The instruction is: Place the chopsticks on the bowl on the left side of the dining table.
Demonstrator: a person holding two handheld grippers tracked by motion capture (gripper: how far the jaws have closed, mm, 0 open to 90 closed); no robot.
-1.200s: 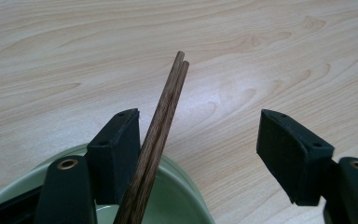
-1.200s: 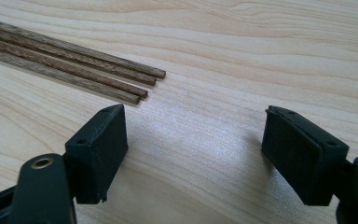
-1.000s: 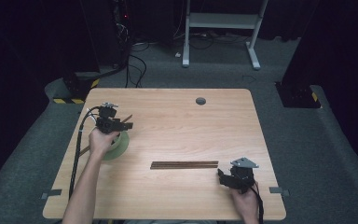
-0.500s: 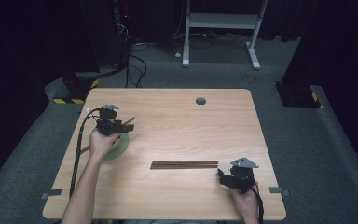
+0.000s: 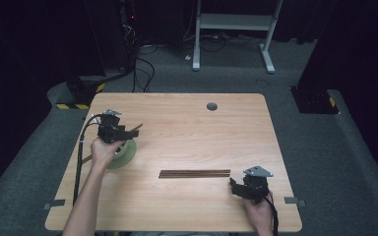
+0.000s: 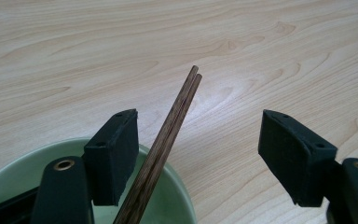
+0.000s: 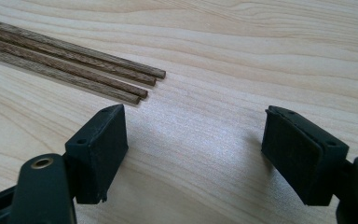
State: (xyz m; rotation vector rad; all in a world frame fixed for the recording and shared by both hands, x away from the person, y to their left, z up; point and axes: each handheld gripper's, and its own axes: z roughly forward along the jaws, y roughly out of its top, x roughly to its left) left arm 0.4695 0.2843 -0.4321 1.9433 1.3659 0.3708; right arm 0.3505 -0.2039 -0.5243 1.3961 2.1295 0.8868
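While the pair of chopsticks [image 6: 168, 140] leans in the green bowl [image 6: 177, 196] with its tips up over the rim, the left hand-held gripper [image 6: 198, 154] stands wide around it, neither pad pressing the wood; its jaws have just been opening a little, so the pair looks let go and dropped off in the bowl, which sits at the left side of the bench [image 5: 187, 123]; compared with a second ago the high view shows almost nothing shifted there. Three more chopsticks [image 7: 74, 70] lie flat side by side near the middle of the bench; the right hand-held gripper [image 7: 193, 154] waits just short of their ends, jaws wide and empty; they are likely next for the bowl.
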